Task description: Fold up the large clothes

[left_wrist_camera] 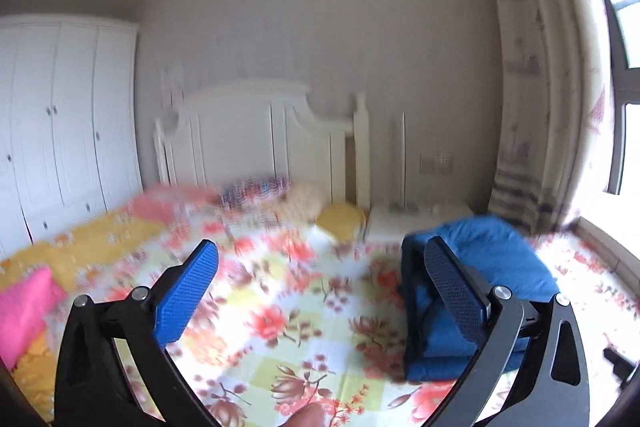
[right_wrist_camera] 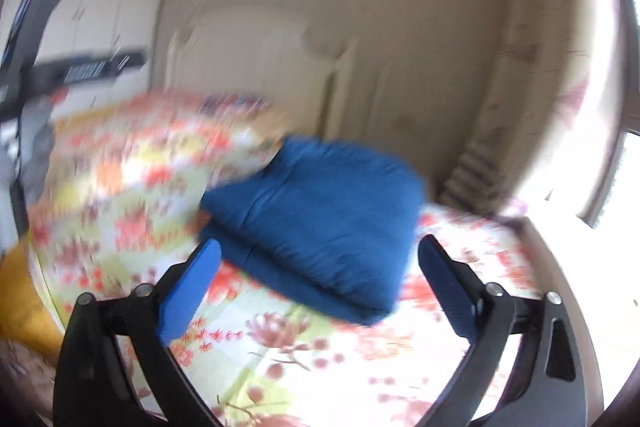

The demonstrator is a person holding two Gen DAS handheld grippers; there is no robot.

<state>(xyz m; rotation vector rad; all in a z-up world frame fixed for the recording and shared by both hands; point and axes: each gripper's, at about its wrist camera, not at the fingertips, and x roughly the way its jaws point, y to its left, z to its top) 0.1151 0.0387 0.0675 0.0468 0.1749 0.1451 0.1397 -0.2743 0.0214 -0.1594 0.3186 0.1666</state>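
Observation:
A blue garment (left_wrist_camera: 492, 267) lies folded into a thick rectangular stack on the floral bedsheet (left_wrist_camera: 280, 307). In the left wrist view it sits at the right, partly behind my right-hand finger. My left gripper (left_wrist_camera: 320, 247) is open above the sheet, off to the left of the stack, with nothing between its blue pads. In the right wrist view the folded blue garment (right_wrist_camera: 320, 215) lies straight ahead. My right gripper (right_wrist_camera: 320, 245) is open, its pads standing wide on either side of the stack's near corner and not touching it. Both views are blurred.
A white headboard (left_wrist_camera: 256, 131) and pillows stand at the far end of the bed. A white wardrobe (left_wrist_camera: 60, 123) is at the left, a curtain (left_wrist_camera: 532, 99) and window at the right. A pink cushion (left_wrist_camera: 24, 311) and yellow cover (left_wrist_camera: 80, 251) lie left.

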